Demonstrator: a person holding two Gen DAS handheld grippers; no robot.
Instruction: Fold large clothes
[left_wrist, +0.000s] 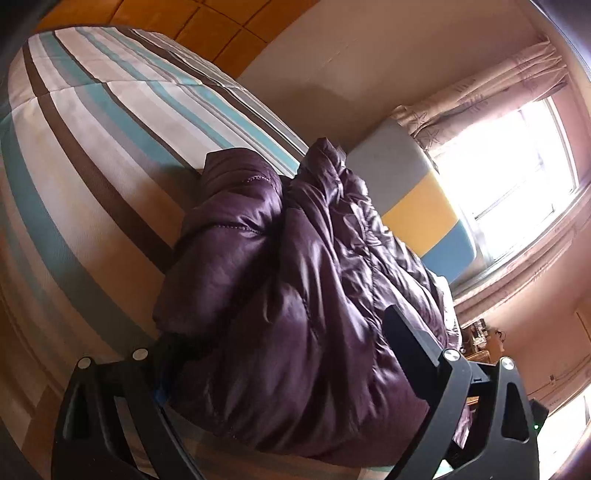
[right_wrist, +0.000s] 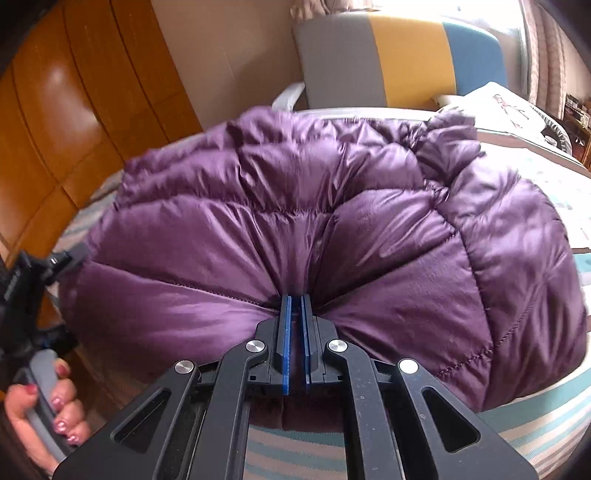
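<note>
Right gripper (right_wrist: 295, 299): blue-padded fingers (right_wrist: 285, 332) pressed nearly together, pinching a gathered fold of the purple puffer jacket (right_wrist: 332, 229). The fabric radiates in creases from the pinch point. The tool points level along the bed, toward the headboard end.

Left gripper (left_wrist: 273, 332): fingers spread wide, one black finger (left_wrist: 410, 336) lying on the jacket's right flank, the other finger low at the left and mostly hidden by the bulging cloth. Whether they grip anything cannot be told from the wrist view; the jacket bulk sits between them. In the right wrist view the left tool shows at the jacket's left edge, held by a hand (right_wrist: 44, 406) with painted nails wrapped around a grey handle, down off the bed's side edge.

Jacket: heaped in a rounded mound near the bed's foot edge, on the striped bedcover (left_wrist: 92, 147), teal, brown and white bands. Its far hem lies rumpled toward the headboard (right_wrist: 402, 59), which is grey, yellow and blue.

Edges and room: open cover stretches beyond the jacket on the left tool's side, up to the far corner. A white pillow (right_wrist: 506, 107) lies at the far right corner near the headboard. Wooden panelled wardrobe (right_wrist: 74, 110) runs close along the left side of the bed. Bright window (left_wrist: 517, 177) with curtains behind the headboard.
</note>
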